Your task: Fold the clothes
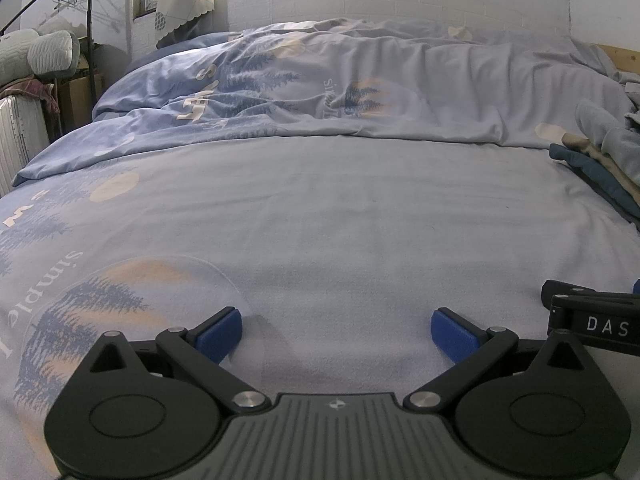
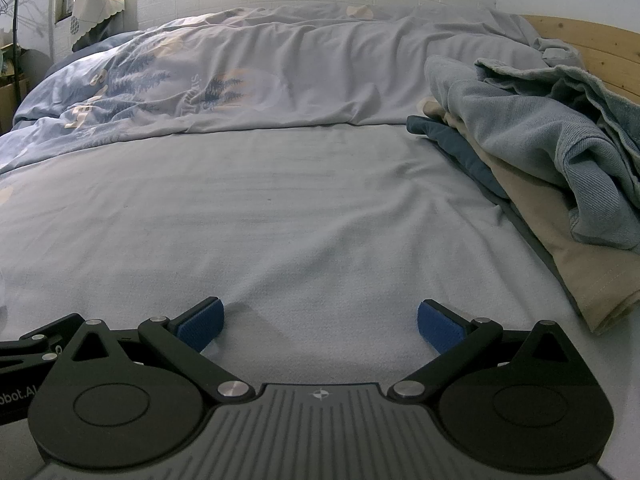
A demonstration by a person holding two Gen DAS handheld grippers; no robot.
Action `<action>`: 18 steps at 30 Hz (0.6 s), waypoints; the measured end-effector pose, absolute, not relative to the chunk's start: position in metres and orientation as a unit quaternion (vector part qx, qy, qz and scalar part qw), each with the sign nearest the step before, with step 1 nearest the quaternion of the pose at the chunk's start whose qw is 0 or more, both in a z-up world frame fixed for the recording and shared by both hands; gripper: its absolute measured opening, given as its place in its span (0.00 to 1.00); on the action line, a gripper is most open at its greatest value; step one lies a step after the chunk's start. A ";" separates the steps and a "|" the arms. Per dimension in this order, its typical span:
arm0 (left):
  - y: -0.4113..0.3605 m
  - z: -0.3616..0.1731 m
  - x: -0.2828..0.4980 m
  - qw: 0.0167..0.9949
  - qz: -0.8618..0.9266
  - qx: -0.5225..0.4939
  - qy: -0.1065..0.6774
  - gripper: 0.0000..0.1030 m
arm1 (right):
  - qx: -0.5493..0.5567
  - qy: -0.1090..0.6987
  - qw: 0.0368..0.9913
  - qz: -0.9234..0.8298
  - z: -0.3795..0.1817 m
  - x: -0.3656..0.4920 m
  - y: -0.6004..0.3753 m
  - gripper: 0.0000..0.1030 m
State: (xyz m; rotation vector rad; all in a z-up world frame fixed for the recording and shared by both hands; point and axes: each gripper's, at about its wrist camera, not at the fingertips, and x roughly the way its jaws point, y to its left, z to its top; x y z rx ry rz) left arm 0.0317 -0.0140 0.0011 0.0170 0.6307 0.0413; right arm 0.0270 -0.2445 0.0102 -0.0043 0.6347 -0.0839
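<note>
A heap of clothes (image 2: 532, 168) lies on the right side of the bed: a light blue denim piece (image 2: 536, 136) on top, a beige garment (image 2: 560, 248) under it, a dark blue one (image 2: 460, 148) at the bottom. The same heap shows at the right edge of the left wrist view as the clothes pile (image 1: 600, 160). My left gripper (image 1: 336, 334) hovers open over the bare sheet, nothing between its blue pads. My right gripper (image 2: 320, 326) is open too, low over the sheet, left of the heap. Part of the right gripper (image 1: 592, 316) shows beside the left one.
A light blue sheet (image 2: 280, 208) covers the bed. A rumpled printed duvet (image 1: 320, 92) lies across the far half. Wooden headboard (image 2: 592, 52) at far right. A suitcase (image 1: 16, 128), pillows (image 1: 44, 52) and a hanger rack (image 1: 90, 8) stand left of the bed.
</note>
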 end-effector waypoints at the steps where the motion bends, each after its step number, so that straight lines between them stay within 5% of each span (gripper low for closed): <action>1: -0.014 0.001 0.032 0.950 0.020 0.008 0.310 1.00 | -0.002 0.312 0.949 -0.041 0.010 0.027 -0.245 1.00; 18: -0.013 0.001 0.032 0.951 0.020 0.006 0.309 1.00 | -0.002 0.312 0.949 -0.041 0.010 0.027 -0.245 1.00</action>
